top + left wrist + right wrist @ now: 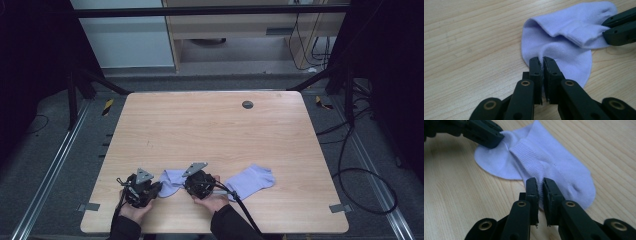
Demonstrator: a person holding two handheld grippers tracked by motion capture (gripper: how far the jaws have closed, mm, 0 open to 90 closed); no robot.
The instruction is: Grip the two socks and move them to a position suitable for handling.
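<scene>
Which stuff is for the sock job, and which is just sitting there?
In the job:
- left sock, pinched by both
- left gripper
- right gripper

Just lying about:
- second sock
- round grey plug in the table

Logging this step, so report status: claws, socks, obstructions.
Left claw shut on near sock, pinching its edge. Right claw shut on the same sock. Second sock flat beside the right hand. Table otherwise bare, nothing in the way.

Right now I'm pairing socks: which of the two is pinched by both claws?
The left sock, pinched by the left claw and right claw; the right sock lies free.
</scene>
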